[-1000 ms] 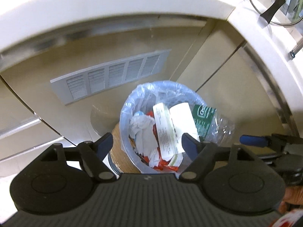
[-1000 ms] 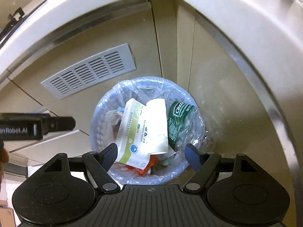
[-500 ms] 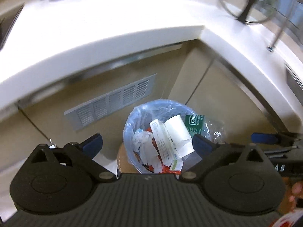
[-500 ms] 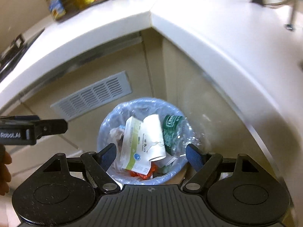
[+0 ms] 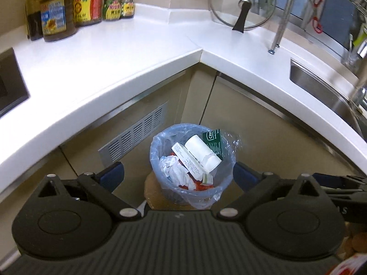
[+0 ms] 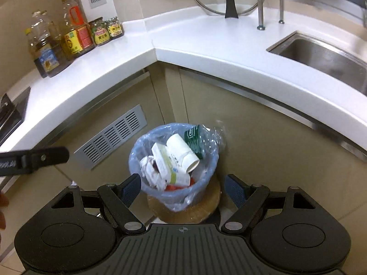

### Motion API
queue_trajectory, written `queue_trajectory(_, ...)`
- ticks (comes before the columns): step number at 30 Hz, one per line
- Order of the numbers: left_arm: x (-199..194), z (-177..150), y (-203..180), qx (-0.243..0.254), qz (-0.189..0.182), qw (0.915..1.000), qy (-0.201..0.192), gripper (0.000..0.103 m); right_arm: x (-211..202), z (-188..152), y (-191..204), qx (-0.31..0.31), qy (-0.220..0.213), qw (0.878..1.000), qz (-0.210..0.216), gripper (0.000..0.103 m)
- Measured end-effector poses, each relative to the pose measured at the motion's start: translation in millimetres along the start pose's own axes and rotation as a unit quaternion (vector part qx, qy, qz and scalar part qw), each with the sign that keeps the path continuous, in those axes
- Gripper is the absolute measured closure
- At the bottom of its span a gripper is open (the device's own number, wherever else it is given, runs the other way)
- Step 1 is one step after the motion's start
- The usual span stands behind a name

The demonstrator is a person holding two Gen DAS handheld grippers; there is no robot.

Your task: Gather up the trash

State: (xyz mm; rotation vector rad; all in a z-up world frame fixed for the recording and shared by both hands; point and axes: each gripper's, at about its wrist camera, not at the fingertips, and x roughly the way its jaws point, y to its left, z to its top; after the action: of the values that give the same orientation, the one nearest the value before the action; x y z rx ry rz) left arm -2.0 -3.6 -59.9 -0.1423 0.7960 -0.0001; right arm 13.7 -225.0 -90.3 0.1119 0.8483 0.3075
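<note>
Both tools empty: left gripper [image 5: 179, 175] had just spread its jaws wide, right gripper [image 6: 181, 188] also agape, nothing between either pair. Collection looked largely done. Blue-lined bin [image 5: 206, 197] sat on the floor in the cabinet corner, holding paper cup [image 5: 201, 152], carton [image 5: 187, 160], crumpled tissue [image 5: 170, 168], green-labelled bottle [image 5: 214, 142]. Worktop [image 5: 103, 57] showed no loose trash.

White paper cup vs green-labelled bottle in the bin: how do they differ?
The paper cup is opaque white; the plastic bottle is clear with a green label. The cup lies in the middle of the heap, open mouth toward the camera; the bottle leans at the far rim of the trash bin, poking above the blue liner. The cup rests against a white carton; the bottle lies behind the cup. Both are in the bin.
</note>
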Motion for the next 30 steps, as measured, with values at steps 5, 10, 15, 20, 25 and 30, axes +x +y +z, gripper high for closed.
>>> queue_trajectory(5,-22.9,-2.2,-7.0,0.004,-0.005,0.9997,-0.022,0.003,-24.8,-5.6,15.2,-0.019,-0.016,1.0,-0.012,0.022)
queue_trajectory(10,-31.8,4.2,-13.4,-0.007,0.001,0.9996,-0.026,0.003,-35.4,0.6,15.4,-0.032,-0.03,0.999,-0.006,0.015)
queue_trajectory(15,-36.9,6.7,-22.6,-0.014,0.011,0.9995,-0.027,0.003,-42.3,8.9,9.5,-0.041,-0.04,0.998,0.007,0.014)
queue_trajectory(20,-44.8,3.2,-23.5,-0.022,0.011,0.9994,-0.025,0.003,-46.6,11.1,7.9,-0.042,-0.042,0.998,0.021,0.014)
queue_trajectory(25,-48.7,5.7,-22.5,-0.004,-0.005,0.9997,-0.024,0.003,-57.4,8.8,11.0,-0.022,-0.055,0.998,0.006,0.014)
queue_trajectory(30,-59.7,12.6,-20.3,0.009,-0.012,0.9993,-0.034,0.003,-72.1,9.3,19.4,-0.01,-0.072,0.997,-0.013,0.014)
